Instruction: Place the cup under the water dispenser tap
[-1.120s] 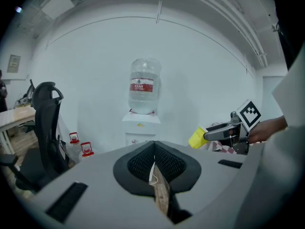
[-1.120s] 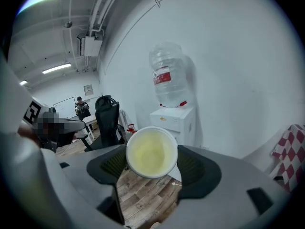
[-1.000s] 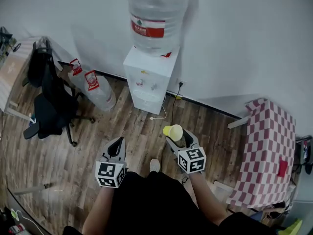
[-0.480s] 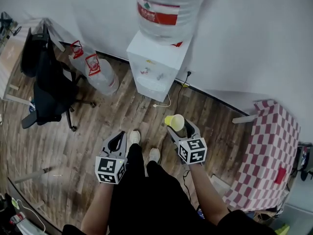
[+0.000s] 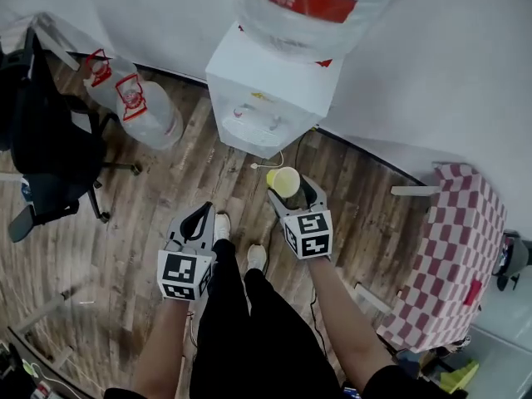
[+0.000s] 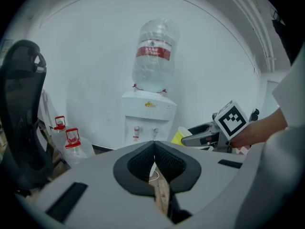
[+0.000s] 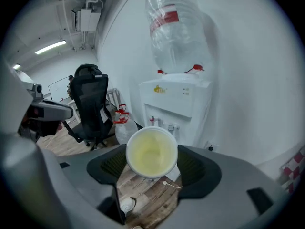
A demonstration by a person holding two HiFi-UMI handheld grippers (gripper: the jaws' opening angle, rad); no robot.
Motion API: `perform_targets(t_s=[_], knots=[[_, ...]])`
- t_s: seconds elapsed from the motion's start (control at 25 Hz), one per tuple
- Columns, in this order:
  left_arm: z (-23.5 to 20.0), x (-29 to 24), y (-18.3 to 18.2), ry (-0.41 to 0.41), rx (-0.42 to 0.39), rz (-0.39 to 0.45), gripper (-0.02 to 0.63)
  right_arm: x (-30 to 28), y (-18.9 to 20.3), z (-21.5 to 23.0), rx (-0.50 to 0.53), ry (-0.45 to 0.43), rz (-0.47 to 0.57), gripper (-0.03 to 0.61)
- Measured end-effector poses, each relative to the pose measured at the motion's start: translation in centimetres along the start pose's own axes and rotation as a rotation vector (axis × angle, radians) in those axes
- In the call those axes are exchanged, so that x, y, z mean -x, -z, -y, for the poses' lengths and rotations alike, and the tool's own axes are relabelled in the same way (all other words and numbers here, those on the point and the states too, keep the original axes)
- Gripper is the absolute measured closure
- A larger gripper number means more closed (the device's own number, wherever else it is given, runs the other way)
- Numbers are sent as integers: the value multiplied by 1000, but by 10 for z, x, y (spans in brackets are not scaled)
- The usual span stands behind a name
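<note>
Open wooden floor (image 5: 166,194) lies between office chair (image 5: 41,152) and checkered desk (image 5: 453,256). Right claw (image 5: 288,188) grips the yellow cup (image 5: 283,180) near the wall-side water dispenser (image 5: 270,98). Left claw (image 5: 199,217) is clenched, empty.

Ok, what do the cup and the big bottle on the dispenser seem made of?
The cup: probably paper or thin plastic, matte yellow inside, with a pale rim. The bottle: clear plastic, since the wall shows through it; ribbed, glossy, red label.

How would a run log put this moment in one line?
right gripper: shut on cup | left gripper: shut, empty | cup: not yet under dispenser
</note>
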State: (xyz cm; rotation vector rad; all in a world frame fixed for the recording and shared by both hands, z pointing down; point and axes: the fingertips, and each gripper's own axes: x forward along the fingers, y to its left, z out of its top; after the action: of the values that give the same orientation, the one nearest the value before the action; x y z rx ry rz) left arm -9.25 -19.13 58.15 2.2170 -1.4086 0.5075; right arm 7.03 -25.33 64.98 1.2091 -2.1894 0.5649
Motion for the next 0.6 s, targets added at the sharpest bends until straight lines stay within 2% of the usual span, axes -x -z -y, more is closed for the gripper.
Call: perform_targets(t_s=[0.28,0.6], knots=[[-45,-76,28,26,2,6,600,-94,25,26,-17,81,-53,235],[-56,-147,54,71,-57,5,600,-178,48,56,-50,150,-83,235]])
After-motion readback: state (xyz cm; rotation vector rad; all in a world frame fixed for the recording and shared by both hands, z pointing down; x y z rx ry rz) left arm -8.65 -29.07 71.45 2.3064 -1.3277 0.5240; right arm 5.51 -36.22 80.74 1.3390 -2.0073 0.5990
